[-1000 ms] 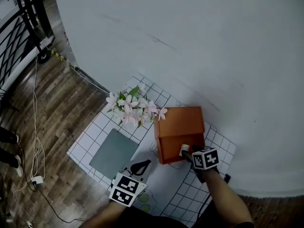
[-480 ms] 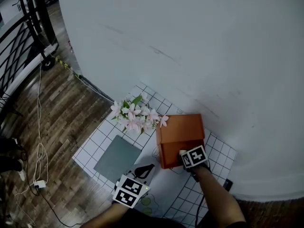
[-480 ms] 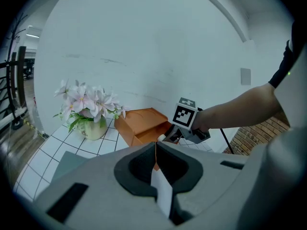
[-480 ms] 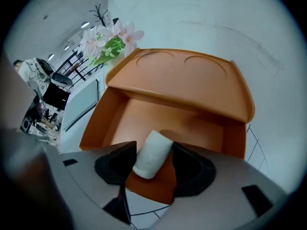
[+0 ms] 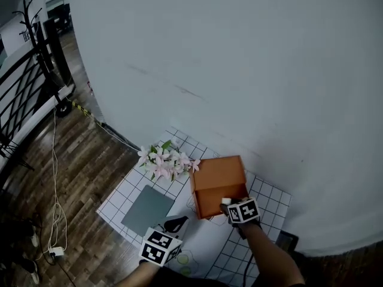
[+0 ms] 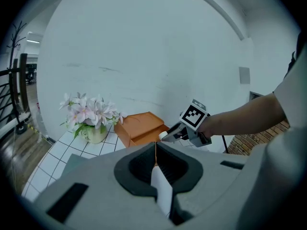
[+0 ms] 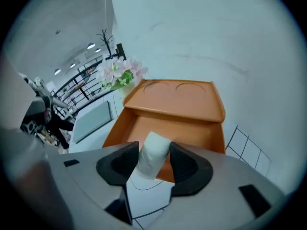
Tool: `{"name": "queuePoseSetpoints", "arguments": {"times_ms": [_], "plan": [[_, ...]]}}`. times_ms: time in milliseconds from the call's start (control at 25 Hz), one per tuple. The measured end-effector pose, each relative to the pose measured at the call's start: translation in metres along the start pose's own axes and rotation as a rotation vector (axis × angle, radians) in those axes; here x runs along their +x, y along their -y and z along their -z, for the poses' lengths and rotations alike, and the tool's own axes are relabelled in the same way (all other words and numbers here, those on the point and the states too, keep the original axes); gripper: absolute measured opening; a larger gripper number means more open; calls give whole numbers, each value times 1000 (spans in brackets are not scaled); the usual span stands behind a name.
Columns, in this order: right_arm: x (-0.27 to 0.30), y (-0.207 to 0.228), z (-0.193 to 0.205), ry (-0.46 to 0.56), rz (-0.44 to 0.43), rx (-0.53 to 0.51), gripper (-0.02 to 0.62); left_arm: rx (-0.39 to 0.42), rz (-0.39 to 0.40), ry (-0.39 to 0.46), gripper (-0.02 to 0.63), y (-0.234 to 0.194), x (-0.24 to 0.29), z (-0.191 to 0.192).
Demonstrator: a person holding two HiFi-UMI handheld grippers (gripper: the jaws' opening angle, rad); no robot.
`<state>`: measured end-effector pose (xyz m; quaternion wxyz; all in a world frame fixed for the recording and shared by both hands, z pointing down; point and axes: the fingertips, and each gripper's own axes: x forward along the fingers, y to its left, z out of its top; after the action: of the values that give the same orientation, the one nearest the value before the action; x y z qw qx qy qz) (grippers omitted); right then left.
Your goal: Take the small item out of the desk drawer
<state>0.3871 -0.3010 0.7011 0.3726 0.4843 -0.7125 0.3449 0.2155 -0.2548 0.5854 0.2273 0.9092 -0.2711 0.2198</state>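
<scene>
I am pinching the small white roll [image 7: 151,157] in my right claw [image 7: 153,150]. Its jaws have just been closing on the roll. I am holding it just over the open orange drawer [image 7: 165,127]. My left claw [image 6: 155,151] is pressed together, hanging over the white grid mat [image 5: 119,199].

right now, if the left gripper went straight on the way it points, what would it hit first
Probably the orange drawer box, near its open front: in the left gripper view it lies straight beyond the shut tips of the left gripper. Depth is unclear.
</scene>
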Motion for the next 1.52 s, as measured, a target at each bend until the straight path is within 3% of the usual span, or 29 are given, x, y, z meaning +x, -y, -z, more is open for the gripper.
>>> {"name": "queuePoseSetpoints", "arguments": {"times_ms": [560, 1080, 1320, 1520], "plan": [[-89, -13, 2, 340, -170, 213, 202, 90, -5, 29, 12, 63, -14, -18], [-176, -63, 33, 567, -324, 189, 190, 96, -85, 93, 12, 93, -41, -26], [-228, -79, 28, 692, -327, 112, 187, 142, -81, 135, 12, 95, -50, -56], [-261, -85, 11, 803, -307, 110, 187, 159, -72, 159, 12, 79, -58, -77]]}}
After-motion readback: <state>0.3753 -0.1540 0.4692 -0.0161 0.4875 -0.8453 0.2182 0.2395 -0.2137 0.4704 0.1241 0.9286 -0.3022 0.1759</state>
